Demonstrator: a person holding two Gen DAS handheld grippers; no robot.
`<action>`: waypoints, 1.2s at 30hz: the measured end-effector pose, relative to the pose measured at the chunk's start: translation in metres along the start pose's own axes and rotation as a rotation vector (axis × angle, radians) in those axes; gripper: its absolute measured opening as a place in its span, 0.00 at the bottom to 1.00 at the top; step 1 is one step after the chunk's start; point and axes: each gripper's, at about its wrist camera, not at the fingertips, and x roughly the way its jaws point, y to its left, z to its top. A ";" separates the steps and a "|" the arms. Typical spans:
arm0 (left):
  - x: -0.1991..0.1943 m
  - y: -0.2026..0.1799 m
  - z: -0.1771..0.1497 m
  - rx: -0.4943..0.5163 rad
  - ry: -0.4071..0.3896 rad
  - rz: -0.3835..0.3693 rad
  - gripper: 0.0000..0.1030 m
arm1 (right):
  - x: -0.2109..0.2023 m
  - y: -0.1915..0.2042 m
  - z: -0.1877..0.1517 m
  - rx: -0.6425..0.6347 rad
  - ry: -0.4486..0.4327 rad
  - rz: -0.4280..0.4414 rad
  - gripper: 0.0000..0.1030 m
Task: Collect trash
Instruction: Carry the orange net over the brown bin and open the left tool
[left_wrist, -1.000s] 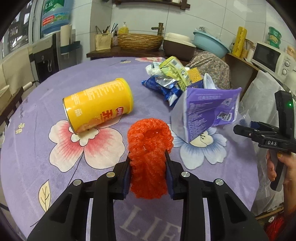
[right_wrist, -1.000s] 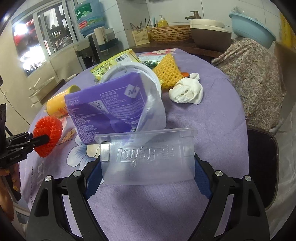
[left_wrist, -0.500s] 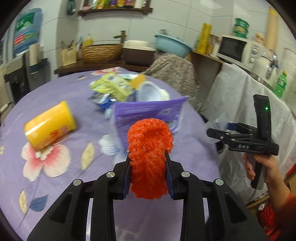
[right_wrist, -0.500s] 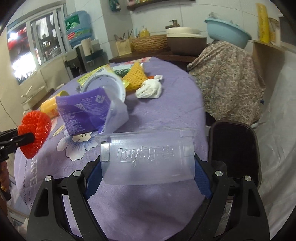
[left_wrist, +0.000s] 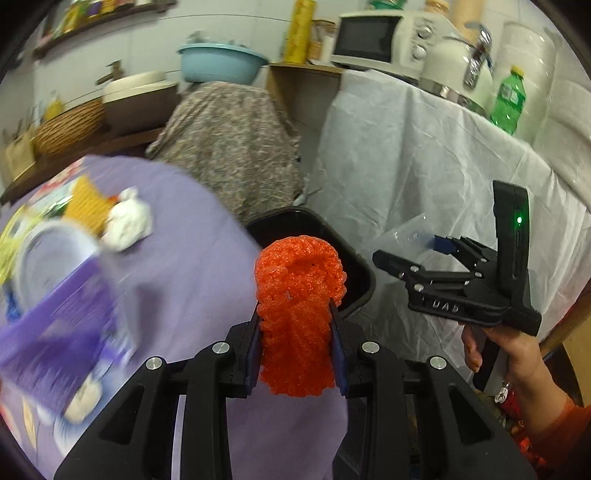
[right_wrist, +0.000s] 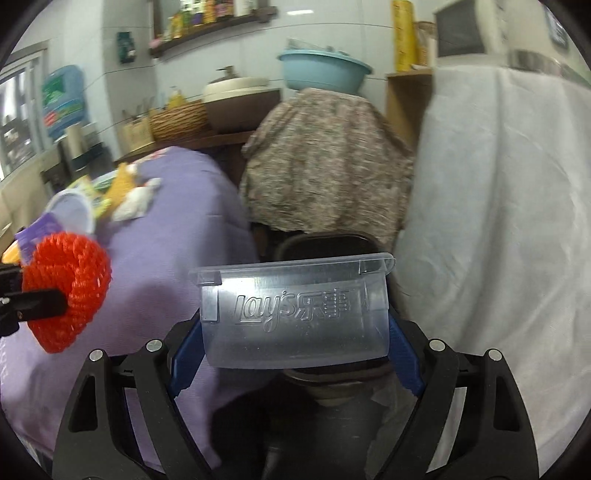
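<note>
"Lay's", followed by Chinese characters, is embossed on the clear plastic tray (right_wrist: 295, 314), and raised letters reading roughly "DAS" mark the right tool (left_wrist: 417, 251).

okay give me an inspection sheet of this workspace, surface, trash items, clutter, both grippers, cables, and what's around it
Surface: round table under purple floral cloth.
Job's things: red foam net; clear Lay's tray; black bin beside the table.
Clutter: purple packet, white wad, yellow net on the cloth.
Grippers: left gripper clamps the net; right gripper clamps the tray.
Cables: nothing seen.
Surroundings: microwave, blue basin, green bottle.
</note>
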 end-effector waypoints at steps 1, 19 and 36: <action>0.007 -0.004 0.005 0.004 0.006 -0.009 0.30 | 0.004 -0.010 -0.002 0.017 0.009 -0.013 0.81; 0.222 -0.041 0.071 0.005 0.361 0.057 0.30 | 0.059 -0.091 -0.045 0.143 0.112 -0.098 0.81; 0.293 -0.041 0.068 -0.040 0.479 0.091 0.67 | 0.088 -0.110 -0.065 0.169 0.160 -0.083 0.81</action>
